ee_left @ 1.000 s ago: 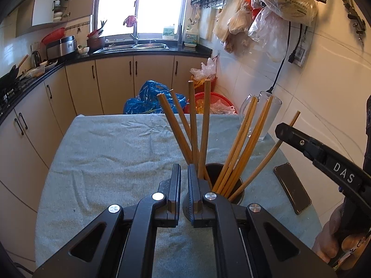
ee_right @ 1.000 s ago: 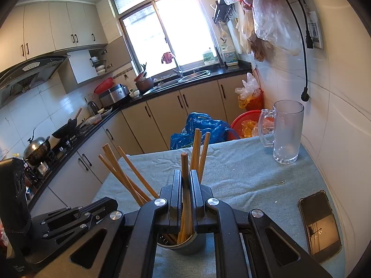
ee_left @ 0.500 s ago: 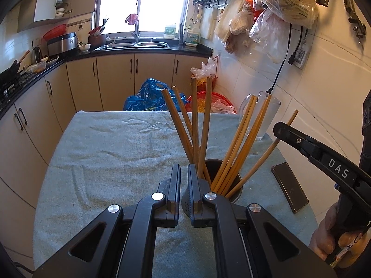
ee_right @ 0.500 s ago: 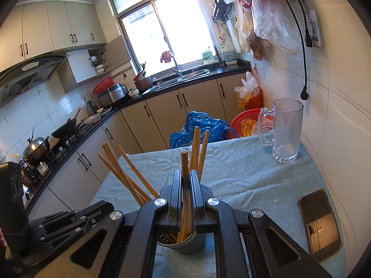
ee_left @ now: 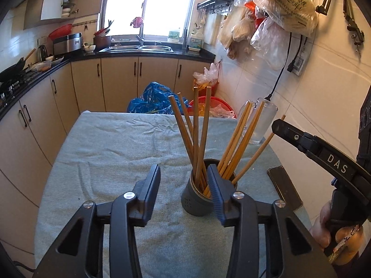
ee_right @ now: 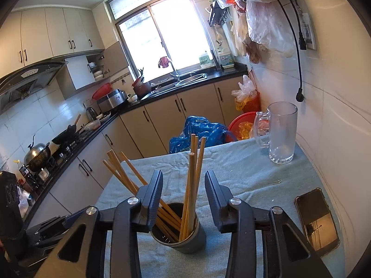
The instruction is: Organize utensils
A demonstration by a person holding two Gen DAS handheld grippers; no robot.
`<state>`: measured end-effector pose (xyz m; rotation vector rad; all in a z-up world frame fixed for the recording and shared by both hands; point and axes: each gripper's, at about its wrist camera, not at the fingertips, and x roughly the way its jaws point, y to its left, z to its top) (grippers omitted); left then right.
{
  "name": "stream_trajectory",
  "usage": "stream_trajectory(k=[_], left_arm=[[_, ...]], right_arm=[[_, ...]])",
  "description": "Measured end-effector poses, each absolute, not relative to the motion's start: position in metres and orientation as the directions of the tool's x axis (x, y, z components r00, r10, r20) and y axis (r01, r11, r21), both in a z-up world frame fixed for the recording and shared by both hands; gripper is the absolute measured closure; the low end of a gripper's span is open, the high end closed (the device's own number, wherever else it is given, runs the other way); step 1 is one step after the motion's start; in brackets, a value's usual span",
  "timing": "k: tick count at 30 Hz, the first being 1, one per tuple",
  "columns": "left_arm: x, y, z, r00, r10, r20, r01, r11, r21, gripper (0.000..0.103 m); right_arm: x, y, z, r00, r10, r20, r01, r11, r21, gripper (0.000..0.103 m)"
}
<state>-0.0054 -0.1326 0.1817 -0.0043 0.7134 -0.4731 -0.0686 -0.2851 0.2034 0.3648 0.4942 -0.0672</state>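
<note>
Your left gripper [ee_left: 184, 185] has its jaws opening, with only bare cloth in the gap between them; its right finger [ee_left: 214, 192] stands in front of the near rim of the dark holder [ee_left: 197, 205], and whether it touches that rim cannot be told. Nothing is pinched.

Your right gripper [ee_right: 183, 190] also has its jaws opening. Upright chopsticks [ee_right: 192, 185] rise through the gap between its fingers, but the pads stand clear of them on both sides, so nothing is clamped. In the left wrist view this same gripper shows as a black arm marked DAS, to the right of the holder, with your hand [ee_left: 324, 222] on its grip at the frame edge.

Taking the holder as the reference: it stands upright on the table's grey-green cloth [ee_left: 104, 148], and all the chopsticks seen are inside it, fanned out. One group leans left of the holder's mouth, one group stands near vertical, and in the left wrist view several lean right, the lowest of them slanting toward the right gripper's tip.

To the right of the holder, well apart, a dark phone [ee_right: 316, 217] lies flat on the cloth near the table's edge. Beyond the holder and to the right, a clear glass mug [ee_right: 281, 134] stands upright near the tiled wall. Past the table's far edge behind the holder sit a blue plastic bag [ee_right: 201, 129] and a red basket [ee_right: 243, 122] on the floor, before the cabinets.
</note>
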Motion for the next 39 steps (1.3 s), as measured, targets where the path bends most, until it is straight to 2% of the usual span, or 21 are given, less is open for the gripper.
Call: stream_trajectory(k=[7, 15, 20, 32, 39], left_arm=[[-0.030, -0.126, 0.193, 0.687, -0.410, -0.600, 0.416, 0.899, -0.138, 0.052], [-0.057, -0.117, 0.201, 0.703, -0.405, -0.584, 0.415, 0.901, -0.125, 0.047], [-0.065, -0.116, 0.201, 0.703, -0.405, -0.584, 0.422, 0.899, -0.114, 0.040], [0.008, -0.141, 0.187, 0.652, -0.428, -0.625, 0.448, 0.883, -0.138, 0.039], [0.042, -0.179, 0.179, 0.627, -0.435, -0.646, 0.493, 0.864, -0.103, 0.040]], right_arm=[[-0.088, -0.286, 0.216, 0.890, 0.009, -0.456, 0.158, 0.932, 0.327, 0.057], [-0.120, -0.281, 0.229, 0.896, -0.011, -0.445, 0.166, 0.935, 0.312, 0.053], [-0.134, -0.279, 0.230, 0.895, -0.019, -0.445, 0.173, 0.935, 0.309, 0.047], [-0.120, -0.289, 0.196, 0.851, 0.009, -0.525, 0.180, 0.934, 0.309, 0.046], [-0.097, -0.295, 0.178, 0.832, 0.041, -0.553, 0.164, 0.935, 0.316, 0.046]])
